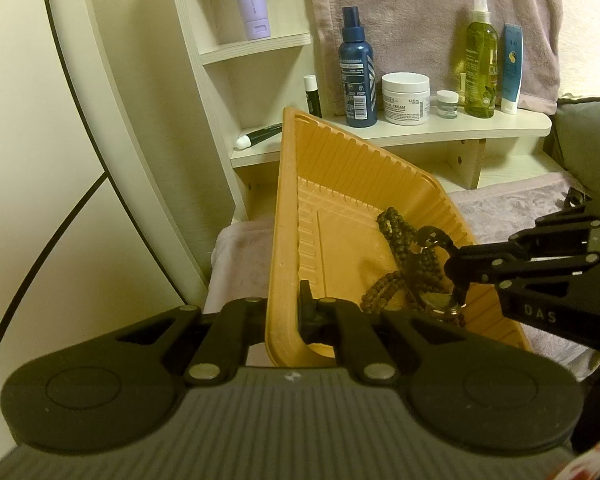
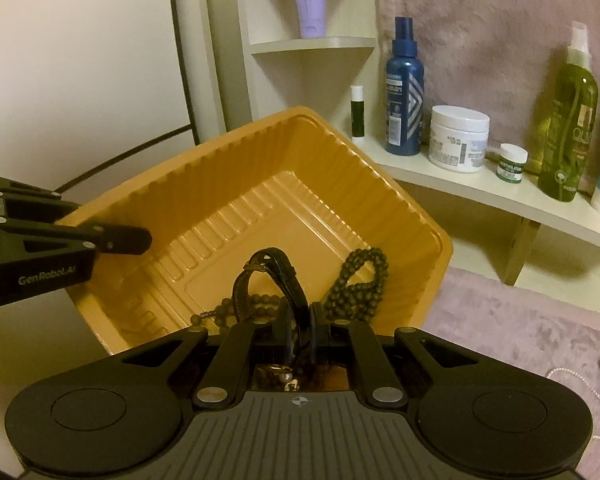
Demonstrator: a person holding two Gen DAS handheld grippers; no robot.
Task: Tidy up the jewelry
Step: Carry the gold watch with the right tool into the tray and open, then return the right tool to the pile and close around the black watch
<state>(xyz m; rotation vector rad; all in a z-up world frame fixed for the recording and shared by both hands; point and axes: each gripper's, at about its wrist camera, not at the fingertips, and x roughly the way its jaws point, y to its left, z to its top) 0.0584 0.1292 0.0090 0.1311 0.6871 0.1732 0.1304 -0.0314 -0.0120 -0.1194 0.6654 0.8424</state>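
- Pale cream wall and a white shelf (image 1: pixel 452 128) fill the background, with a fuzzy pinkish towel (image 1: pixel 420 20) hanging behind the shelf and more of it spread underneath.
- Far left in the left wrist view, a curved white panel with a thin dark line running across it.
- Left gripper (image 1: pixel 288 312) comes in low and level. It's clamped on the near wall of the tray (image 1: pixel 340 168), one finger outside and one inside, so the tray sits tipped up on that side.
- Tray is thin orange plastic, squarish, with ribbed walls and a stepped floor.
- Inside it toward the right: a dark bead string (image 1: pixel 396 232) looped in a heap, matte round beads.
- Right gripper (image 1: pixel 458 280) reaches in from the right, angled down into the tray. It's pinched shut on the watch (image 2: pixel 276 276), whose black leather strap arches up in front of its fingers. In the left wrist view a metal case shows by the fingertips, touching the beads.
- Shelf, left to right: small lip balm (image 1: pixel 313 96), blue spray bottle (image 1: pixel 356 76), white cream jar (image 1: pixel 405 98), tiny jar (image 1: pixel 447 103), green spray bottle (image 1: pixel 480 60), white-and-blue tube (image 1: pixel 512 68).
- Higher shelf holds a lilac tube (image 1: pixel 252 0).
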